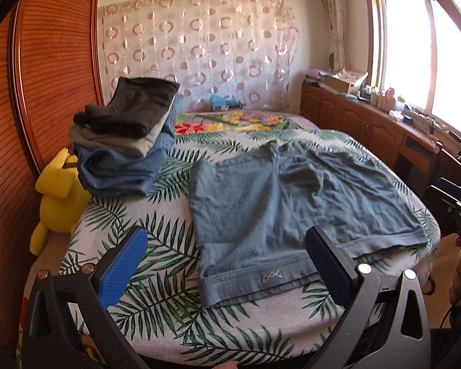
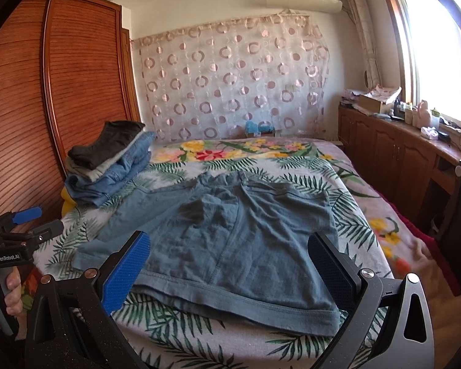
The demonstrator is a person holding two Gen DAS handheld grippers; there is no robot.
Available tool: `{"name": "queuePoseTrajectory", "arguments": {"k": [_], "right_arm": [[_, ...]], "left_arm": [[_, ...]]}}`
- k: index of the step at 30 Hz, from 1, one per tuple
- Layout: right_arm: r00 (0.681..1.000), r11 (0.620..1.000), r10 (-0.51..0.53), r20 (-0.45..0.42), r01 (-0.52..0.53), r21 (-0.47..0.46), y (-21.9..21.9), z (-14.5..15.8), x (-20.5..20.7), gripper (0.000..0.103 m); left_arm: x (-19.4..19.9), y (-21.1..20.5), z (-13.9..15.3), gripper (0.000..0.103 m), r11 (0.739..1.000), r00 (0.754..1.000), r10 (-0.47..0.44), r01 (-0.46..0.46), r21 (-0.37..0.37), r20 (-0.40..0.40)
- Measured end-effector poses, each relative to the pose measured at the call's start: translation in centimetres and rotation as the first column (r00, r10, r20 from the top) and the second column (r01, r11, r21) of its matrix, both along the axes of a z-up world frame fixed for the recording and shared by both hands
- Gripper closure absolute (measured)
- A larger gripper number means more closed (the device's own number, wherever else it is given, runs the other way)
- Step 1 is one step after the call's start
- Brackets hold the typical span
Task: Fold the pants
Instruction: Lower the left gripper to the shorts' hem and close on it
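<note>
Blue pants [image 1: 295,196] flat at bed [image 1: 156,316] edge; left tongs [image 1: 227,264], right tongs [image 2: 230,264] wide open, empty.

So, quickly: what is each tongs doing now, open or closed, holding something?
Left tongs: open, holding nothing, above the pants.
Right tongs: open, holding nothing.

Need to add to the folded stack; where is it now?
The folded stack sits on the bed's far left, beside the wardrobe, left of the spread pants.
</note>
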State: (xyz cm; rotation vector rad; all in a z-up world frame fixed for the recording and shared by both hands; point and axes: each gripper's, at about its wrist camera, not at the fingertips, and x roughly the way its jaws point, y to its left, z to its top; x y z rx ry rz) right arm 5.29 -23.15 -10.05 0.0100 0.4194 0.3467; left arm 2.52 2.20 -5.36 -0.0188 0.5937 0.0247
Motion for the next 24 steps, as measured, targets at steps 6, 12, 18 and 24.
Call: {"name": "queuePoseTrajectory", "arguments": {"k": [6,12,18,24], "right_arm": [[0.999,1.000,-0.014,-0.048,0.013,-0.019,-0.3,-0.3,0.7,0.001],[0.996,0.997,-0.036,-0.077,0.031,-0.066,-0.6,-0.6,1.2,0.001],[0.990,0.994,-0.047,-0.134,0.032,-0.107,-0.5,-1.3,1.9,0.001],[0.979,0.988,-0.055,-0.198,0.025,-0.155,-0.1,-1.3,1.8,0.001]], "left_arm": [[0.5,0.7,-1.3,0.000,1.000,0.999,0.000,0.000,-0.003,-0.043],[0.9,1.9,-2.7,0.000,1.000,0.996,-0.004,0.002,-0.017,-0.086],[1.1,3.4,-4.2,0.003,0.999,0.991,-0.009,0.004,-0.034,-0.131],[1.1,4.1,-5.3,0.017,0.997,0.983,-0.046,0.034,-0.072,-0.175]]}}
